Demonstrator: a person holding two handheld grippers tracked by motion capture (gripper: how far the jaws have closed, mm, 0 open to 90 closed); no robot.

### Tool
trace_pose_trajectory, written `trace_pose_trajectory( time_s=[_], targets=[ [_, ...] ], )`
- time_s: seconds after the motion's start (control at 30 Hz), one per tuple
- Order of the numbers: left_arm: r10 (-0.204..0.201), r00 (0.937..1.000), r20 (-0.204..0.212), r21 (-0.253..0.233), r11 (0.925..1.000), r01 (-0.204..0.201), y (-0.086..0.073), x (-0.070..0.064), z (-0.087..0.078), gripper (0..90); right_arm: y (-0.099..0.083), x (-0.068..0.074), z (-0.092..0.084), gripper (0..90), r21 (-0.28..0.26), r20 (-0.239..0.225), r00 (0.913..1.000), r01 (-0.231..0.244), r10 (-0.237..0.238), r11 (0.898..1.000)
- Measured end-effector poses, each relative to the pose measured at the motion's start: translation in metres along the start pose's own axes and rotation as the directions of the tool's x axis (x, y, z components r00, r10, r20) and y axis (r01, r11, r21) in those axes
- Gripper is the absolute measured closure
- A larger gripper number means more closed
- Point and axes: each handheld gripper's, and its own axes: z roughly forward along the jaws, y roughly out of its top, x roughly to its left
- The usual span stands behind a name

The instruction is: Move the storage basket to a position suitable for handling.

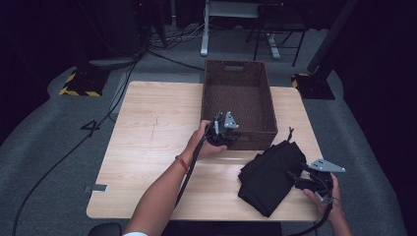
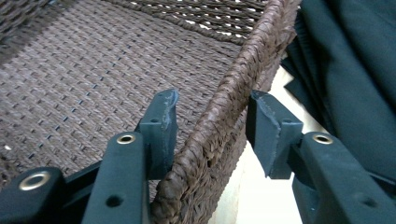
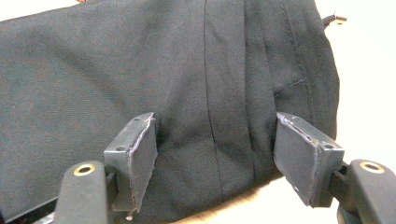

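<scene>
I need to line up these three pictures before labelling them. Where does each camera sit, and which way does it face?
High view: fixed above the person's side, looking forward and down on the table; both forearms, left gripper, right gripper.
Left gripper view: rides the left gripper, looks along its jaws, which straddle the basket wall.
Right gripper view: rides the right gripper, faces the black cloth between its jaws.
Shared: the left gripper view and high view both show basket and cloth.

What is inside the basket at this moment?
Nothing lies on the visible woven floor of the basket. One jaw of the left gripper reaches inside, straddling the near rim. The near wall and the gripper cover the strip of floor just behind them.
</scene>
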Motion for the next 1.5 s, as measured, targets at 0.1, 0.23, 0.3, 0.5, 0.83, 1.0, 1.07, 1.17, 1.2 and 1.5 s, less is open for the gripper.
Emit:
trace_pose_trajectory(
  time_s=[0.1,0.23,0.3,0.5,0.83,1.0,1.07,1.17,1.2,1.5],
  targets=[
    [-0.012,0.9986,0.052,-0.019,0.9997,0.013,-0.004,0.004,-0.007,62.8,0.0,0.0,0.0,32.0,0.001,0.001,1.0,0.004,-0.004,1.0],
    [0.001,0.9977,0.068,-0.024,0.9997,0.0,-0.015,0.004,-0.02,64.8,-0.001,-0.001,0.0,32.0,-0.002,-0.008,1.0,-0.001,0.001,1.0],
    [-0.002,0.9964,0.084,-0.029,0.9996,0.005,-0.023,0.004,-0.028,65.0,-0.001,-0.001,0.0,32.0,-0.001,-0.008,1.0,0.001,-0.001,1.0],
    [0.001,0.9959,0.09,-0.032,0.9995,0.001,-0.046,-0.004,-0.055,65.5,-0.001,0.0,0.0,32.0,0.005,-0.015,0.9999,0.0,0.0,1.0],
    [0.015,0.9953,0.096,-0.028,0.9995,-0.012,-0.078,-0.013,-0.092,64.3,0.0,0.007,-0.003,32.7,0.018,-0.002,0.9996,0.029,-0.029,0.999],
    [0.009,0.9996,0.026,-0.011,0.9999,-0.008,-0.08,-0.016,-0.1,56.2,0.0,0.012,-0.003,32.2,0.024,-0.03,0.998,0.055,-0.055,0.998],
    [0.001,0.9998,0.019,-0.041,0.9992,0.0,-0.079,-0.018,-0.105,49.5,0.001,0.015,-0.003,32.1,0.026,-0.039,0.9972,0.065,-0.064,0.998],
    [-0.007,1.0,-0.004,-0.081,0.9967,0.007,-0.077,-0.021,-0.112,44.4,0.002,0.019,-0.005,32.0,0.04,-0.048,0.9957,0.081,-0.079,0.996],
    [-0.01,0.9997,-0.023,-0.097,0.9953,0.007,-0.075,-0.024,-0.115,41.1,0.003,0.02,-0.006,31.4,0.048,-0.059,0.9951,0.082,-0.079,0.995],
    [0.078,0.9969,0.014,-0.193,0.9784,-0.074,-0.049,-0.083,-0.12,28.6,0.013,0.027,-0.017,28.2,0.068,-0.058,0.989,0.14,-0.136,0.988]
  ],
)
